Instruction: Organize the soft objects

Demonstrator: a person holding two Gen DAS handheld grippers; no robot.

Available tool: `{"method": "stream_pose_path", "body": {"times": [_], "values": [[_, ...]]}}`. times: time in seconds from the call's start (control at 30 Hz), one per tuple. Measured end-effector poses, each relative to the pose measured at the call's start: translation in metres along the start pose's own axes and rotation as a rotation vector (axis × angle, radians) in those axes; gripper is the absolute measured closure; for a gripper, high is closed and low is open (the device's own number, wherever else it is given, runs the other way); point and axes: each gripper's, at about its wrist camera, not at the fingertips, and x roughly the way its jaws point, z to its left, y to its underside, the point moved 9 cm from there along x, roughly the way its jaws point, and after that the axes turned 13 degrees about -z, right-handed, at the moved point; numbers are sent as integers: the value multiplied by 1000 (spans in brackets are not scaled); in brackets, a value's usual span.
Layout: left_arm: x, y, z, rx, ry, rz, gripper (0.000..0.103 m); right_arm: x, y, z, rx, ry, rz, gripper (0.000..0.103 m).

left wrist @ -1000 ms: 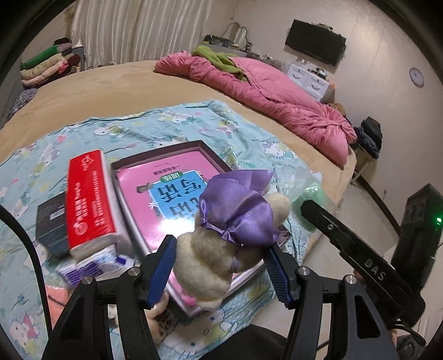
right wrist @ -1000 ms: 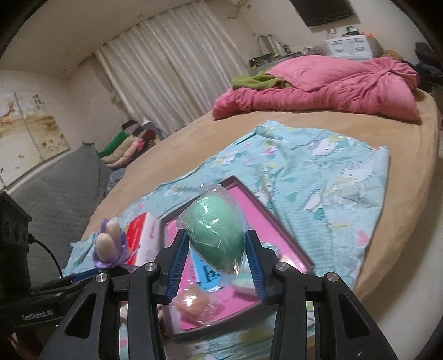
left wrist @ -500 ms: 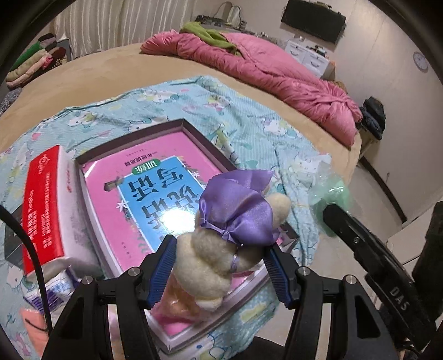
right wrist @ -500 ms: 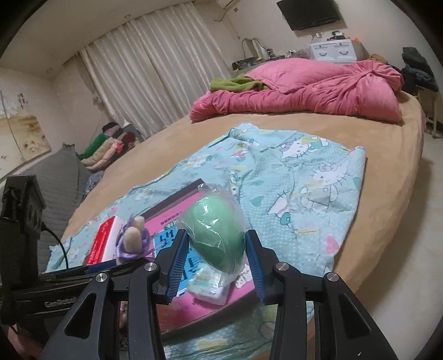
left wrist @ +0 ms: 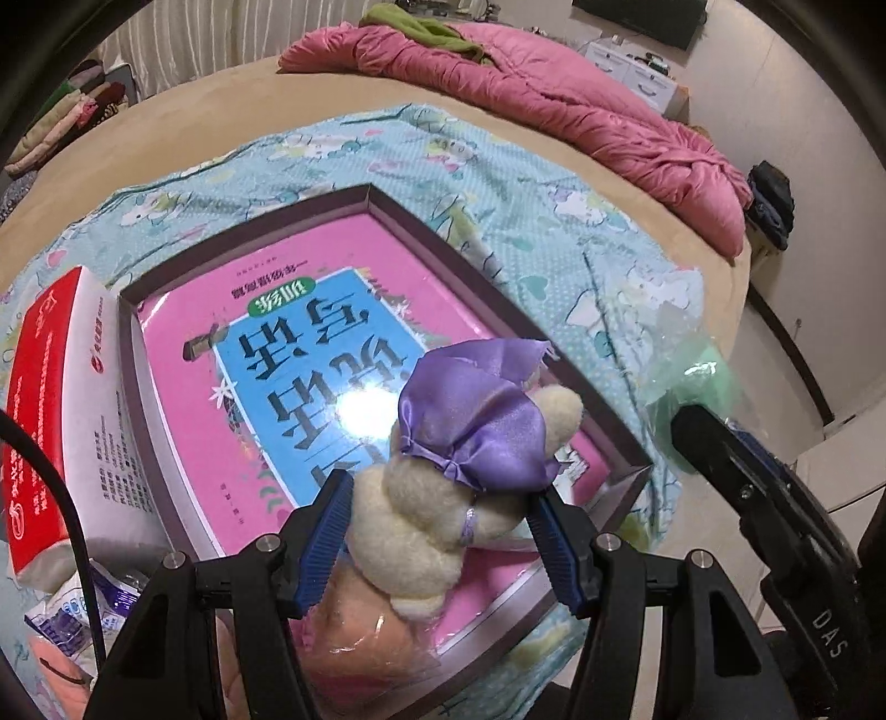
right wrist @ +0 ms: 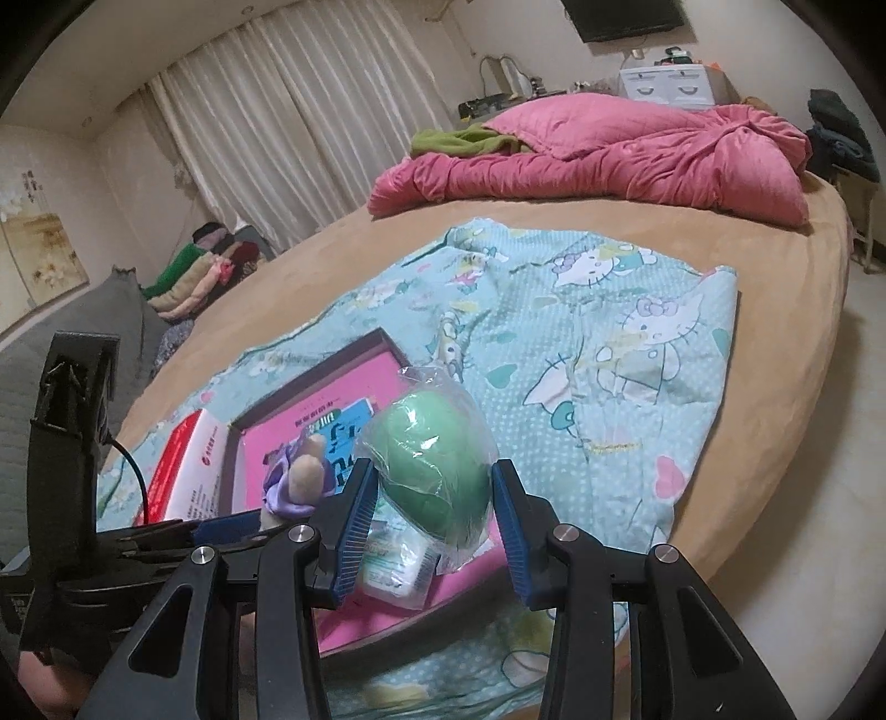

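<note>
While gripped, plush toy fills the left fingers.

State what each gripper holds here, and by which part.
Left gripper: cream plush toy with purple satin bow, clamped across its body. Right gripper: green soft ball in clear plastic wrap, clamped at its sides.

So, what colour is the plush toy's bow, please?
Purple bow; best in the left wrist view.

you're facing a round tan bed with a crumpled pink quilt, pale pleated curtains behind it, a wall-mounted tv and white drawers beyond.
</note>
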Motion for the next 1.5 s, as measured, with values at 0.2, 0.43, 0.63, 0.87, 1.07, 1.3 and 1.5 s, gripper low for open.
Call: {"method": "stream_pose_path", "body": {"times": [0.2, 0.43, 0.63, 0.87, 1.07, 1.3, 1.5], "values": [[4, 8, 10, -2, -26, 22, 40, 6, 8, 1, -16, 7, 28, 59], [7, 16, 18, -23, -30, 44, 40, 18, 23, 3, -32, 7, 71, 58], [7, 21, 21, -26, -26, 47, 40, 25, 32, 6, -45, 2, 96, 58], [6, 21, 22, -31, -26, 45, 40, 28, 39, 1, -54, 32, 113, 58], [6, 22, 22, -29, -25, 46, 40, 31, 44, 0, -63, 42, 127, 58], [5, 22, 21, -28, -23, 49, 40, 30, 44, 0, -64, 46, 116, 58], [5, 23, 21, -28, -22, 51, 39, 29, 42, -1, -71, 56, 105, 55]]}}
